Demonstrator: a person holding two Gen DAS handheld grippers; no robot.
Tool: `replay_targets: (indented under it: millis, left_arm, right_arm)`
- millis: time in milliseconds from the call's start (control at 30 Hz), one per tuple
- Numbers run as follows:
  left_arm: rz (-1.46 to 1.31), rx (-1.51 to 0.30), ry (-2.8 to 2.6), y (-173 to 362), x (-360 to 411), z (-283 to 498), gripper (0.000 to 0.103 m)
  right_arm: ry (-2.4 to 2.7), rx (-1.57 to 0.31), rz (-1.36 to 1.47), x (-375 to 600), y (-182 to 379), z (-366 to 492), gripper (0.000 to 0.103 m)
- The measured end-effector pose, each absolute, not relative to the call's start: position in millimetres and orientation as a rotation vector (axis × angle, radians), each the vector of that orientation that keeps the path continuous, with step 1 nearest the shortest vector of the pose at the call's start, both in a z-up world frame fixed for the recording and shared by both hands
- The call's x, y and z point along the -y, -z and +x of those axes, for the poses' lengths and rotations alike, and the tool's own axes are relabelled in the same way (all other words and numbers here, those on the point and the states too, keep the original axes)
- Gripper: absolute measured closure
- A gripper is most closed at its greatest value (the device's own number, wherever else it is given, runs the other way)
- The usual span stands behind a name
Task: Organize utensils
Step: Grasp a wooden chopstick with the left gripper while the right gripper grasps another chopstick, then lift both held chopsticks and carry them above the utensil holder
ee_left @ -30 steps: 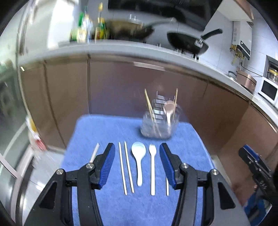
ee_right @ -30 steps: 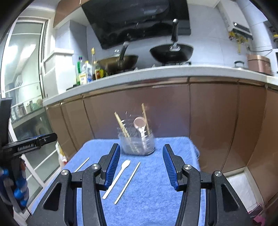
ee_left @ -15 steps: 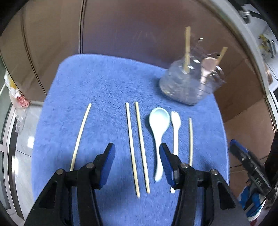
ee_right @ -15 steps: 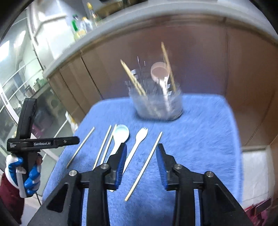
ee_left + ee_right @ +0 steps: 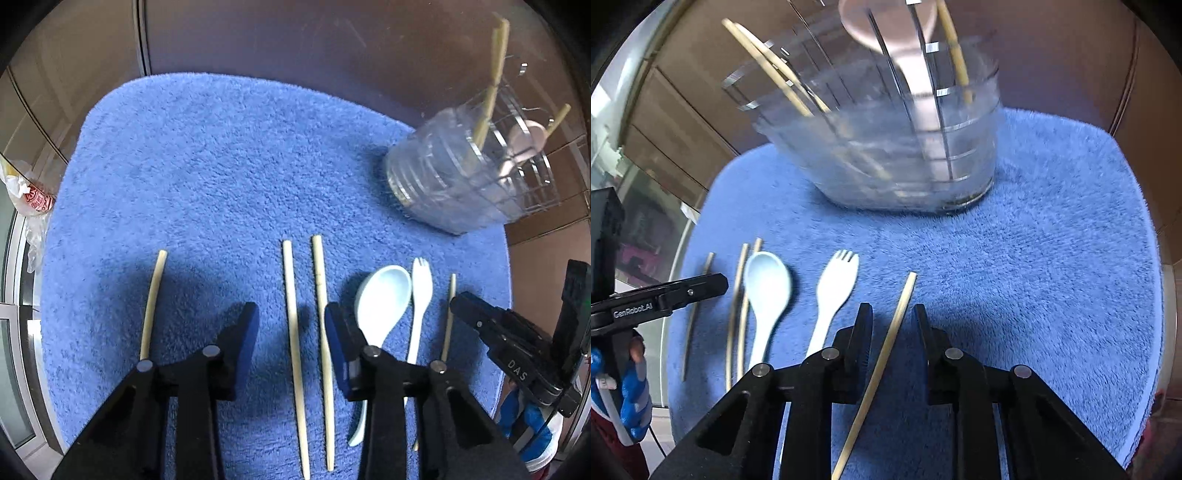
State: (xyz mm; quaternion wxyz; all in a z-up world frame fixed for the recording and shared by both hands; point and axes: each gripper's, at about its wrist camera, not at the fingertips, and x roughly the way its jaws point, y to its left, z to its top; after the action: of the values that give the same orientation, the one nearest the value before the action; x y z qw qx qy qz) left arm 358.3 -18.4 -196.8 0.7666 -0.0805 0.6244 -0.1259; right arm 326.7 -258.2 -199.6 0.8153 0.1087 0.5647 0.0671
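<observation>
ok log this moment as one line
left claw: closing around chopstick pair, not gripped | right claw: closing around single chopstick, not gripped | holder: part filled

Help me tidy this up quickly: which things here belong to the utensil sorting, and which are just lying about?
Belongs to the job:
- chopsticks
- pale blue spoon
- white fork
- clear utensil holder

Just lying about:
- blue towel
- plastic bag
- brown cabinets
</observation>
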Motion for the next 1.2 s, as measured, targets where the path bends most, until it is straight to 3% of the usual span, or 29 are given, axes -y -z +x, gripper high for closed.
replay_targets:
  millis: [167,233,533,900,1200]
  left_arm:
    - [-0.166,-1.391,0.271,206,23,367,0.079]
    - [-0.147,-1.393,0.265,207,29,370,0.080]
    - [-0.073,-1.414,0.190,212,47,385,0.097]
    - [-0.151,-1.308,0.175,188,18,354,0.098]
    - [-0.180,-1.132,0.184,140,-1,292,0.099]
  right_arm:
    - [-0.120,-1.237,0.201,252,206,338,0.084]
    - [-0.106,-1.246,0.176,247,204,338,0.092]
    - [-0.066,-1.271,0.078,214,206,351,0.093]
    - [-0.098,-1.213,0.172,210,190,333,0.097]
    - [-0.198,-1.020,0.199,208,141,289,0.097]
